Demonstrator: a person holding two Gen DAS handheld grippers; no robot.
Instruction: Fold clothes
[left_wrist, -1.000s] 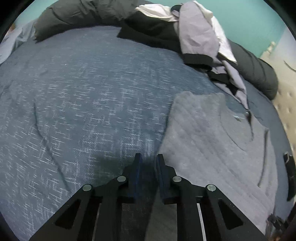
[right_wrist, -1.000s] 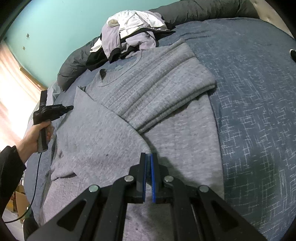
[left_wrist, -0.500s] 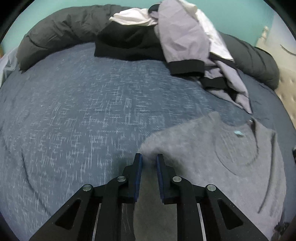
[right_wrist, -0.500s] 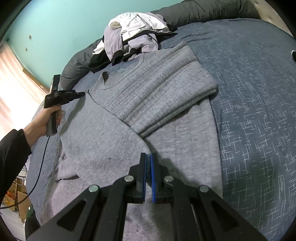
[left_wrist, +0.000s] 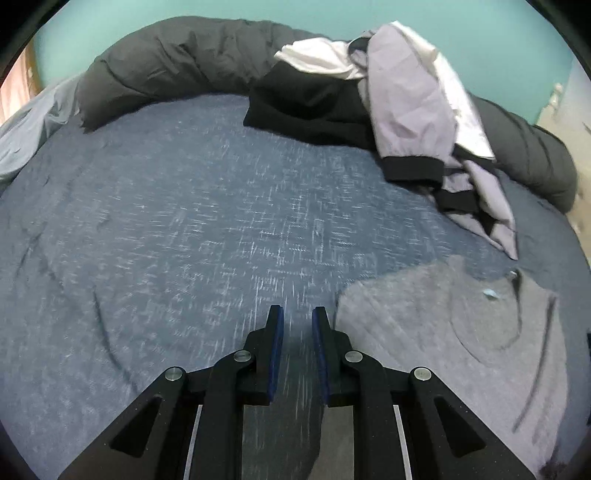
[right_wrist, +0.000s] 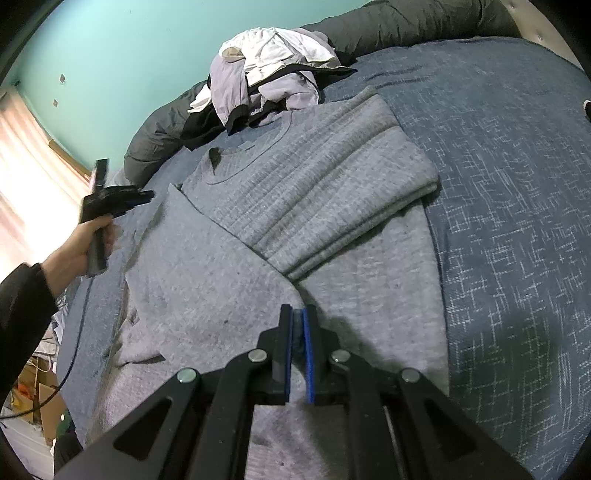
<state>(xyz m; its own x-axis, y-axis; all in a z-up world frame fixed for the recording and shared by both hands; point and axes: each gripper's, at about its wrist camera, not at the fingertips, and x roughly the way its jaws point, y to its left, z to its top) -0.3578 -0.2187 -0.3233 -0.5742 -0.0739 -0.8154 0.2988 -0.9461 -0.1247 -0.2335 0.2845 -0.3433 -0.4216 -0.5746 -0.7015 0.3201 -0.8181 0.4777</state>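
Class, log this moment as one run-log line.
task: fold clothes | left gripper: open, empty, over bedspread | right gripper: shut on grey sweater | sweater: one side folded

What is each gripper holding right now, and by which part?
The right gripper pinches a fold of the grey sweater near its middle. The left gripper is open, holding nothing.

Left gripper (left_wrist: 297, 314) has its jaws parted with nothing between them, held up in the person's left hand (right_wrist: 79, 245), while the right gripper (right_wrist: 297, 314) is pinched nearly closed.
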